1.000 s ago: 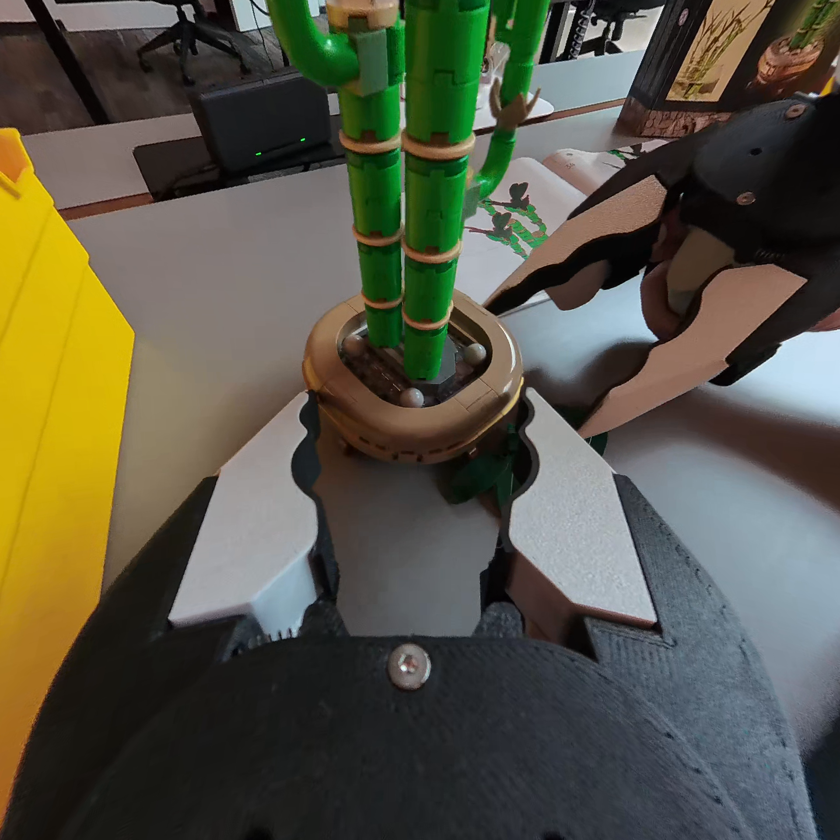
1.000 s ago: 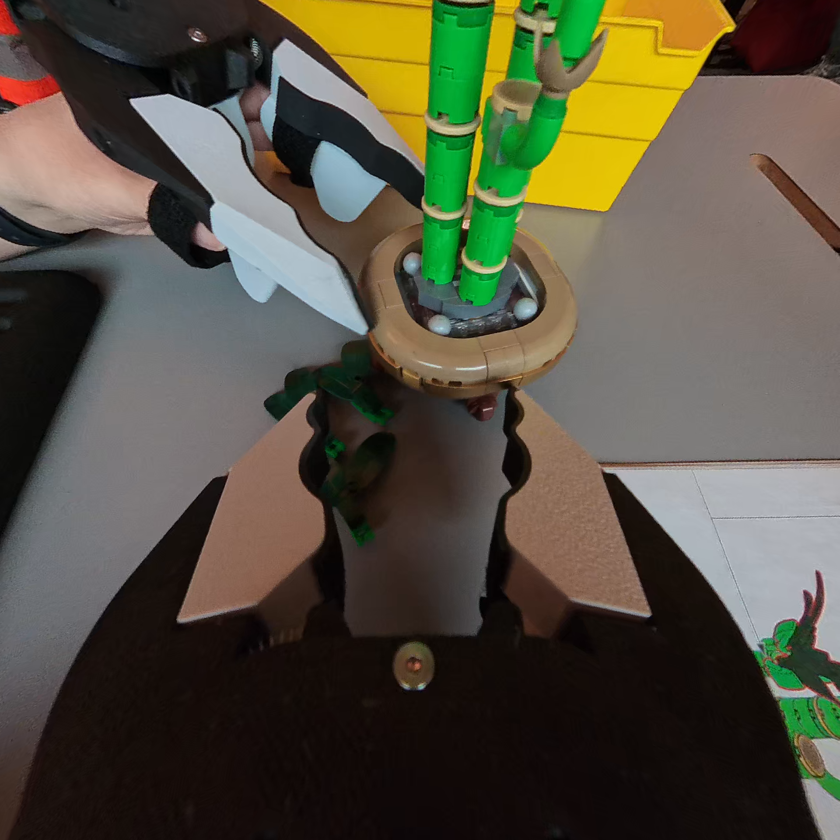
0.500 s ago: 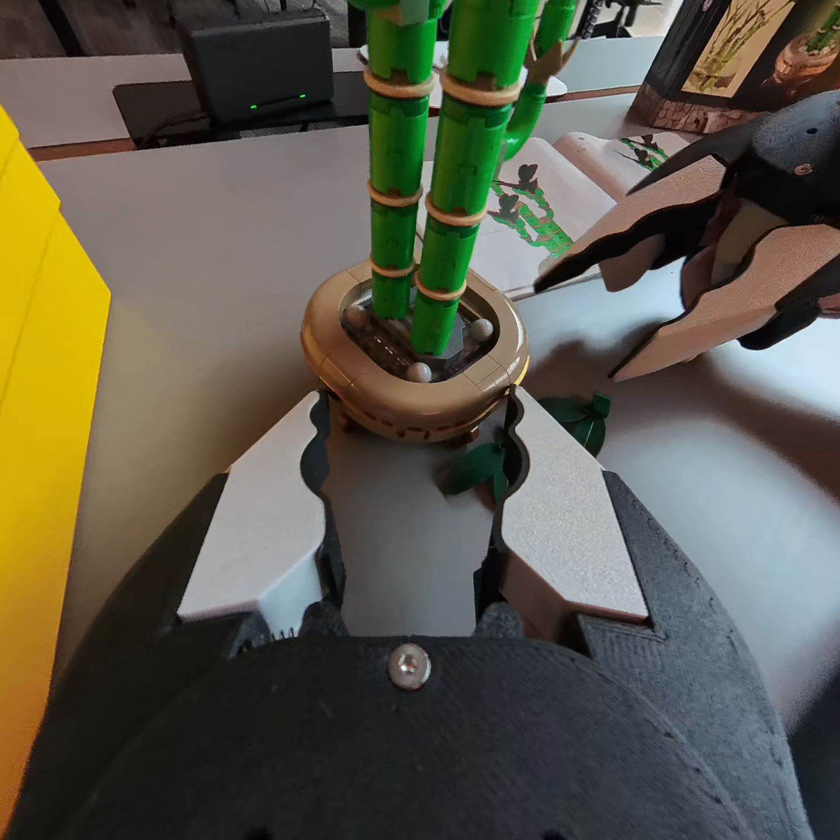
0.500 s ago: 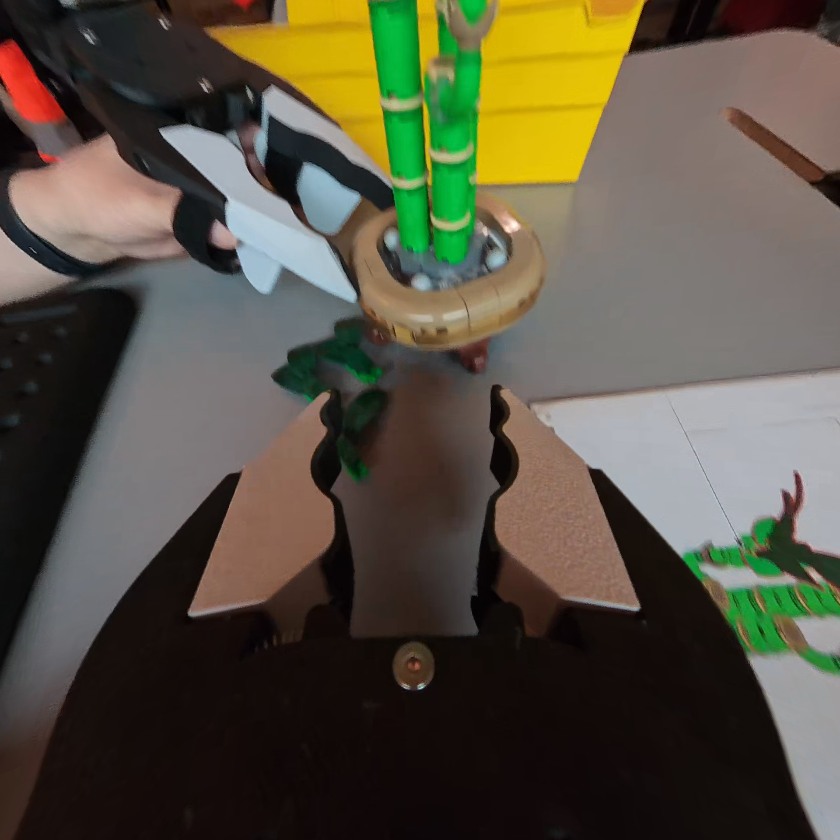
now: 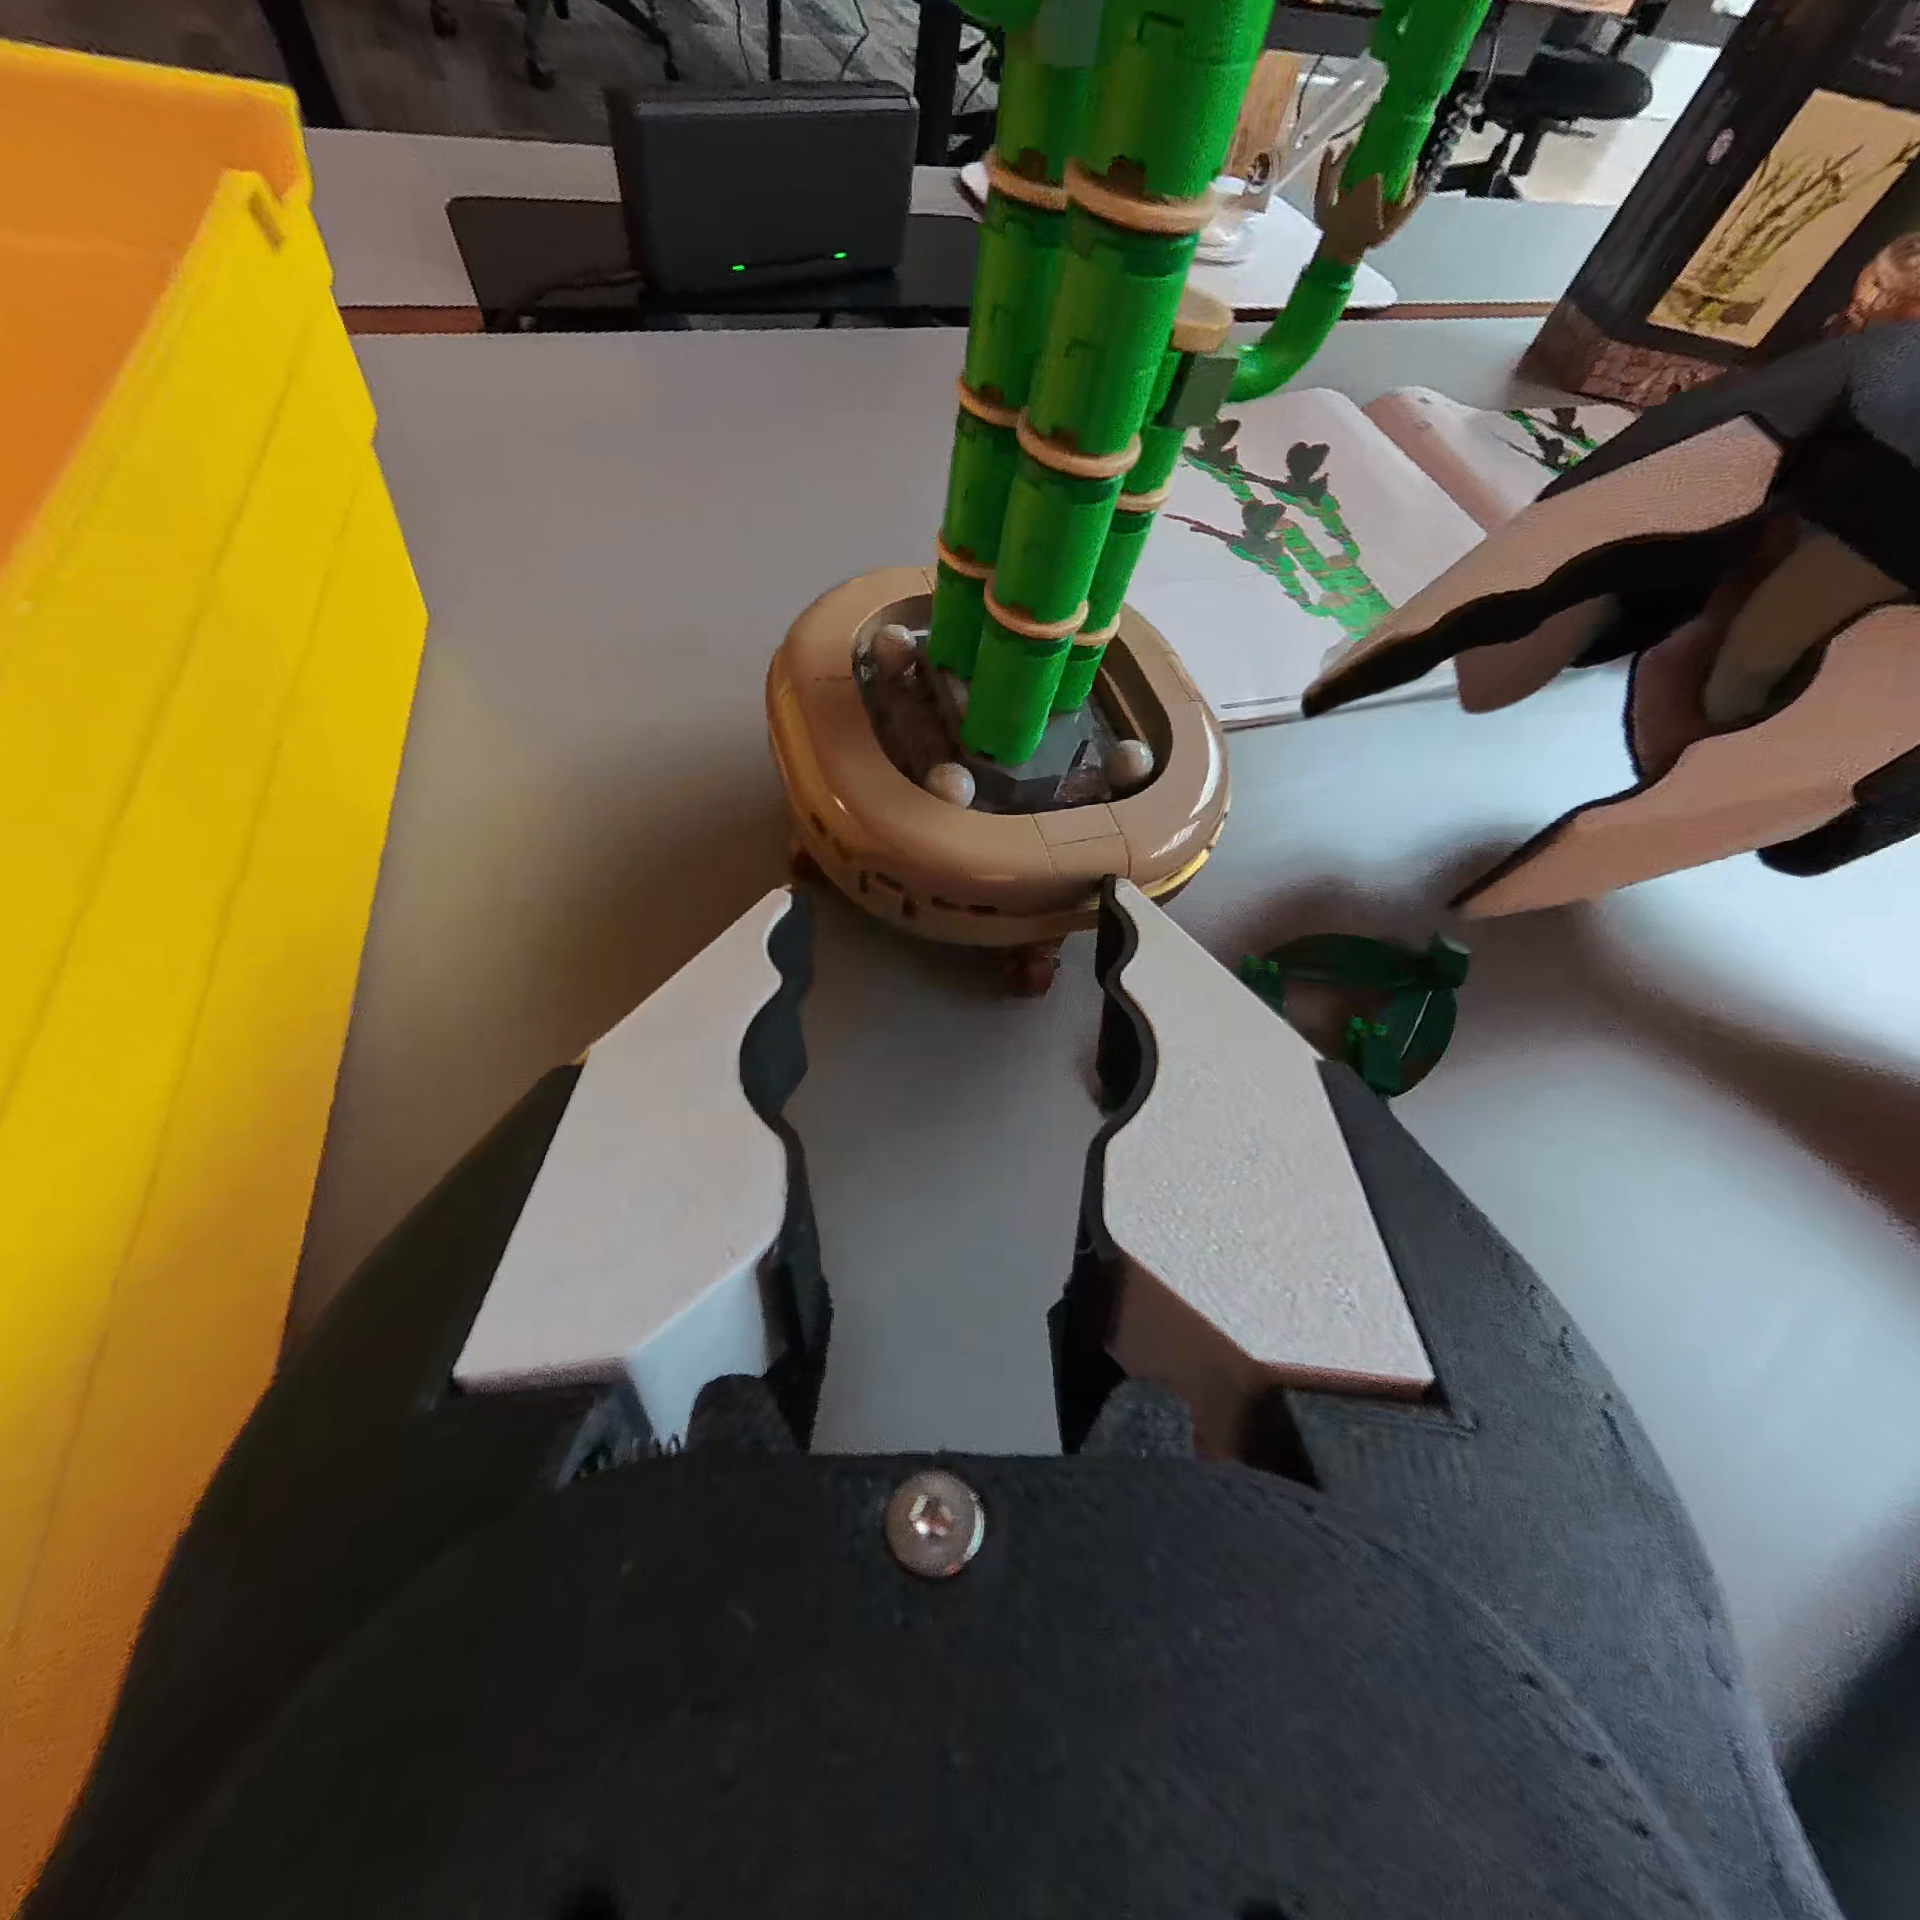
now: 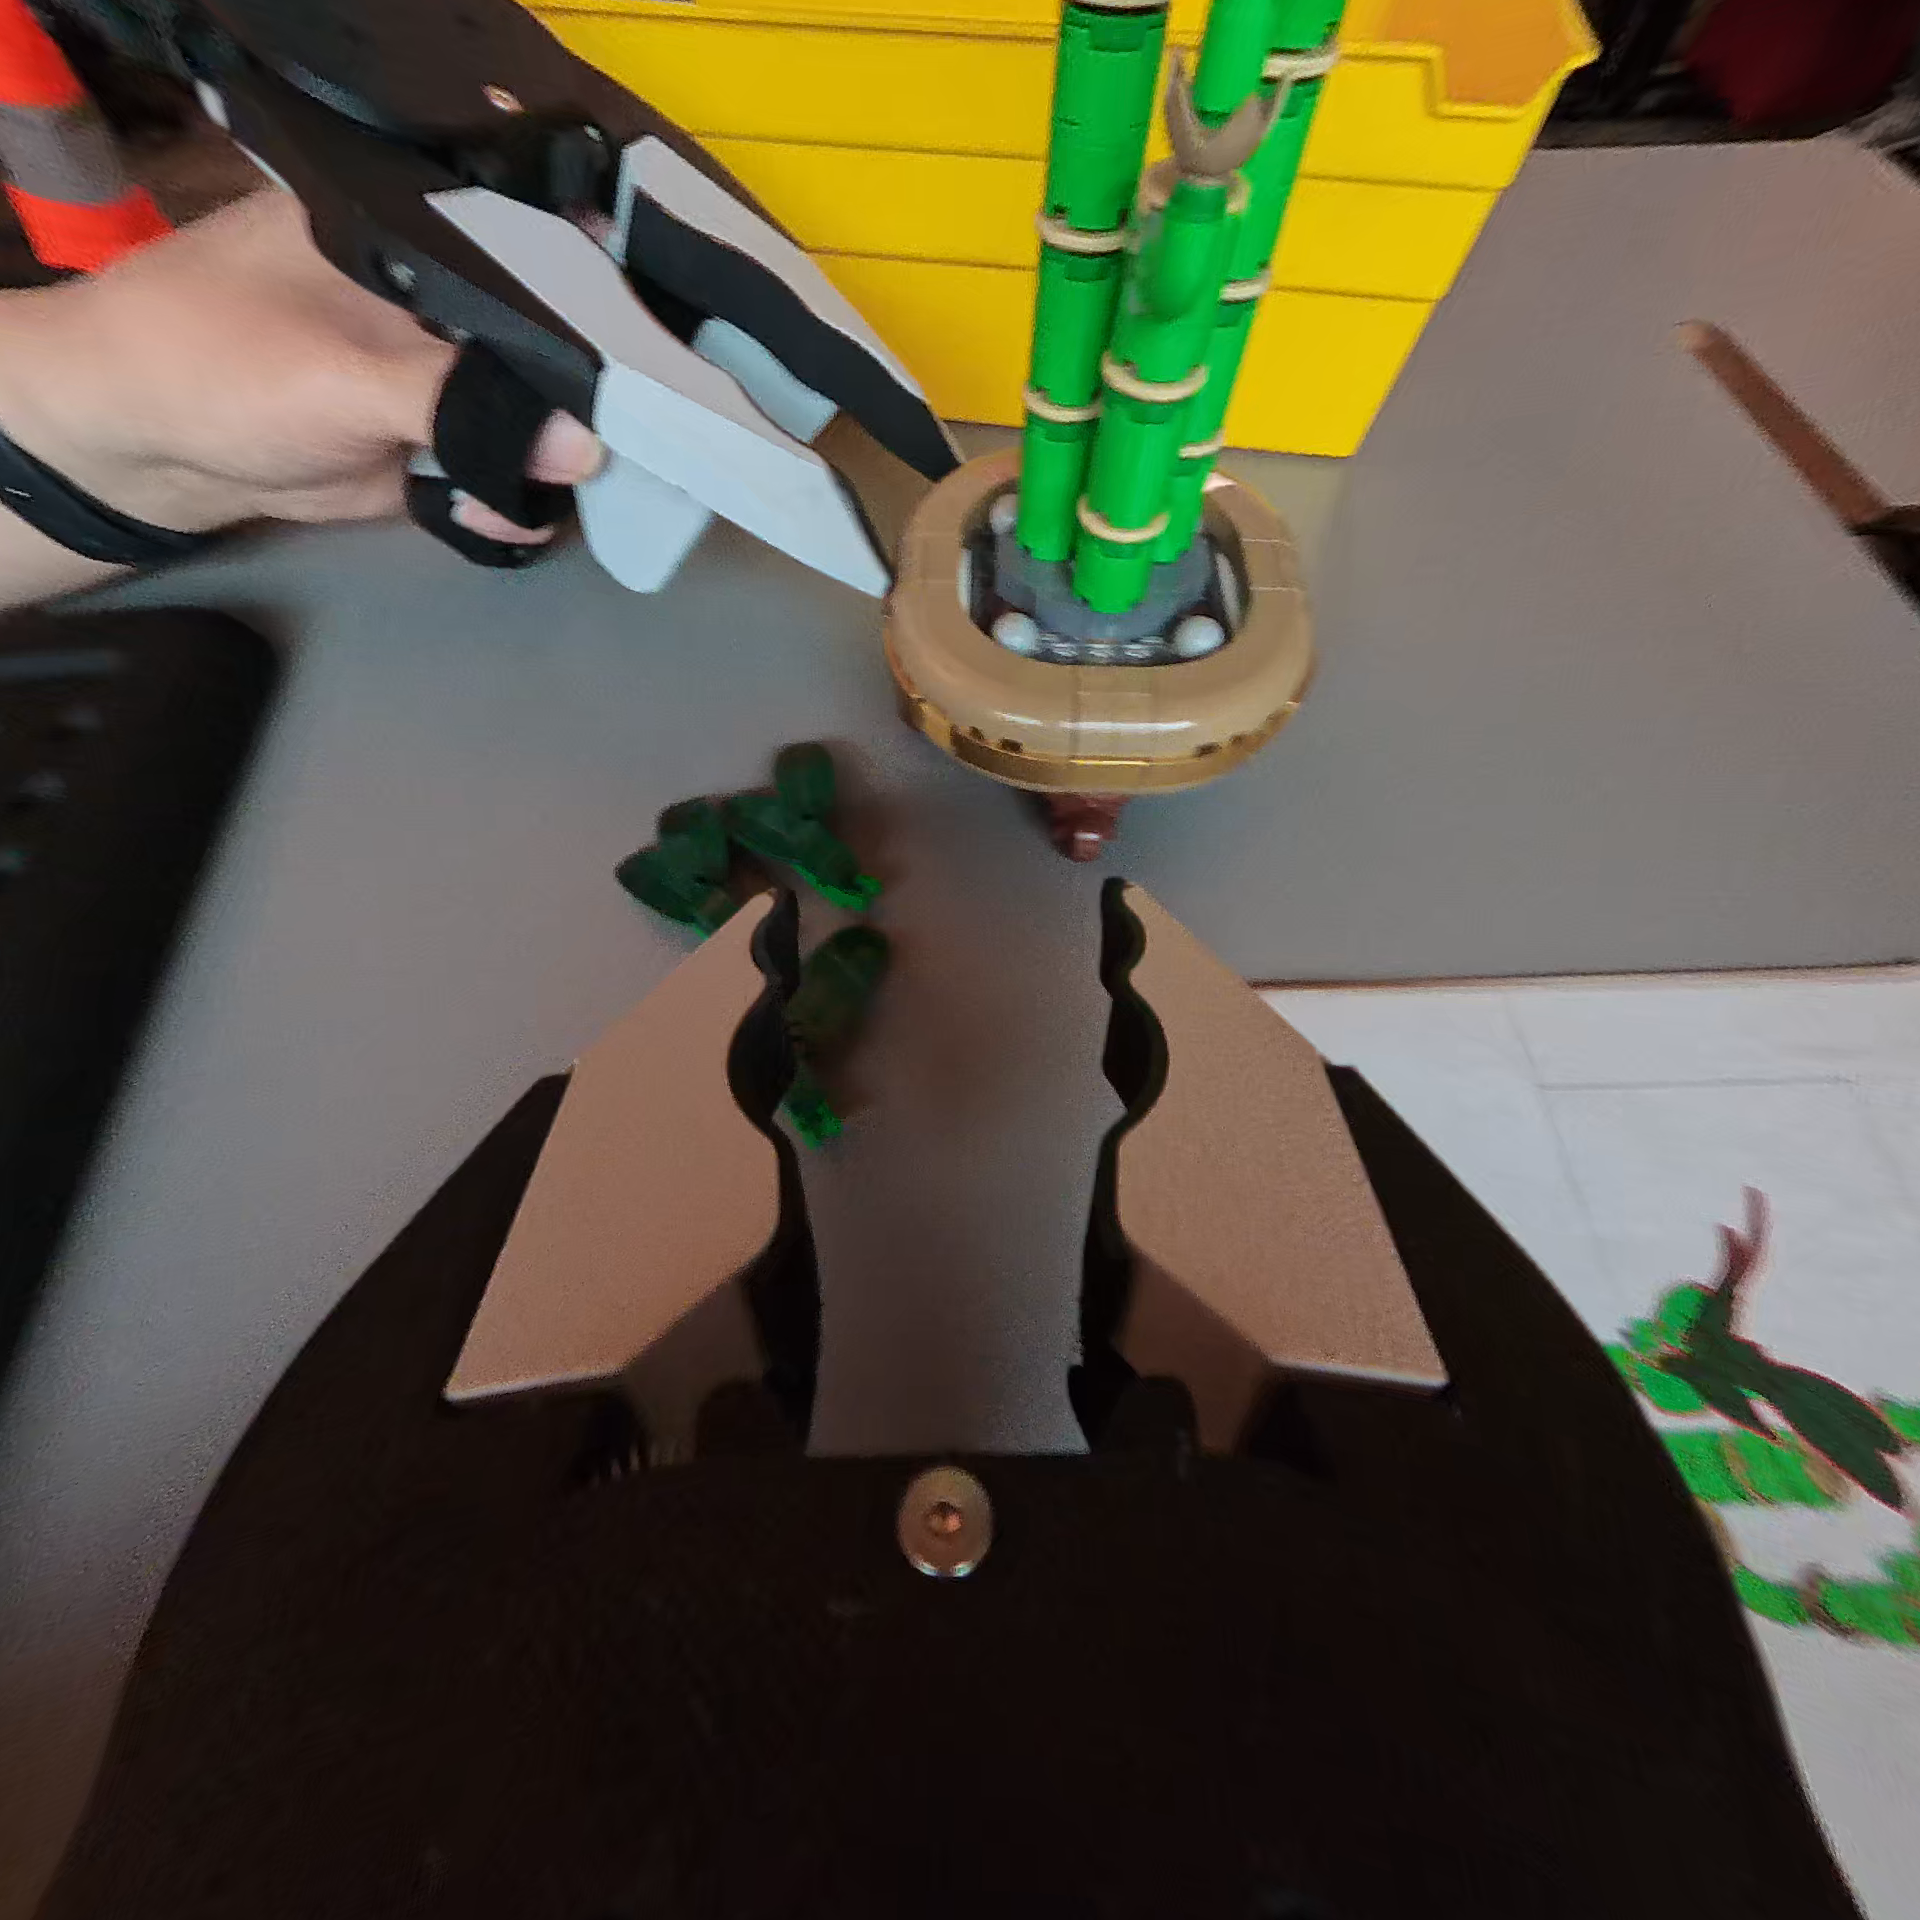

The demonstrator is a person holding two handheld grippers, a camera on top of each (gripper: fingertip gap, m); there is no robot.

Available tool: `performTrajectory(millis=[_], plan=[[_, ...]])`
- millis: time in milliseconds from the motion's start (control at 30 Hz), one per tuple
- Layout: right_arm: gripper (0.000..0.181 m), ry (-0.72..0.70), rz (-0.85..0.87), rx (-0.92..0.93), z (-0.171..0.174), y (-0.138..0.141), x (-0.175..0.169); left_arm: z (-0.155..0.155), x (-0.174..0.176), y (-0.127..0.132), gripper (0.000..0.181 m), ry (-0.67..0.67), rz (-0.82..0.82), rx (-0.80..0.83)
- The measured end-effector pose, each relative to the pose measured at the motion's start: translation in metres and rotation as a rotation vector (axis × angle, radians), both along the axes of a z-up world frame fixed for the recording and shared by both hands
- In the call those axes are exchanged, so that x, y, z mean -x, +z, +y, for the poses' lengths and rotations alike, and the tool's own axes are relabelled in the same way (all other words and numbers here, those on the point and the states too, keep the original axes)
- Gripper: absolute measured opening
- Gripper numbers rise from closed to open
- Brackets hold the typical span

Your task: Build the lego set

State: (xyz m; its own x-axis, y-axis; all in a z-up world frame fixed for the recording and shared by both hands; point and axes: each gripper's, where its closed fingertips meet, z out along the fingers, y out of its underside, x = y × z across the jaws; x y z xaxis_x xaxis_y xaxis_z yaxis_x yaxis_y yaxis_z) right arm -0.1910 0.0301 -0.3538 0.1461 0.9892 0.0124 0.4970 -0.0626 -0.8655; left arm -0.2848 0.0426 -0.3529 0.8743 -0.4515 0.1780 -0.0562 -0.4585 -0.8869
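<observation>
Left hand-held gripper (image 5: 951, 899) and right hand-held gripper (image 6: 940, 899) both spread apart, empty, grey table (image 5: 623, 582), yellow bin (image 5: 156, 623)

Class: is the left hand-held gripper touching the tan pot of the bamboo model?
Cannot tell. In both wrist views the left hand-held gripper has its fingertips at the tan pot rim, overlapping it; no clear gap or contact shows.

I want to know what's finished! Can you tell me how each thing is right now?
Left tool: open, tips at the pot's edge.
Right tool: open, empty.
Bamboo stalks: upright, built into the pot.
Tan pot: standing on the table.
Dark green leaf pieces: loose on the table, unattached.
Instruction booklet: lying open.
</observation>
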Motion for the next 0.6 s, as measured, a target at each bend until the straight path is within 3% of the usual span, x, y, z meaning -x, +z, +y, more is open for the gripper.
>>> performTrajectory(millis=[200, 300, 433, 600], plan=[[0.078, -0.023, 0.129, 0.012, 0.026, 0.009, 0.021, 0.01, -0.015, 0.011, 0.083, -0.002, -0.031, -0.028], [0.08, 0.01, 0.086, 0.051, 0.027, -0.001, 0.035, 0.018, -0.017, 0.005, 0.083, -0.012, 0.046, -0.009], [0.078, -0.015, 0.012, -0.044, 0.027, -0.005, 0.03, 0.025, -0.019, 0.005, 0.079, -0.068, 0.051, 0.006], [0.063, 0.03, 0.022, 0.029, -0.011, -0.003, 0.017, 0.031, -0.029, 0.006, 0.073, -0.182, 0.011, 0.001]])
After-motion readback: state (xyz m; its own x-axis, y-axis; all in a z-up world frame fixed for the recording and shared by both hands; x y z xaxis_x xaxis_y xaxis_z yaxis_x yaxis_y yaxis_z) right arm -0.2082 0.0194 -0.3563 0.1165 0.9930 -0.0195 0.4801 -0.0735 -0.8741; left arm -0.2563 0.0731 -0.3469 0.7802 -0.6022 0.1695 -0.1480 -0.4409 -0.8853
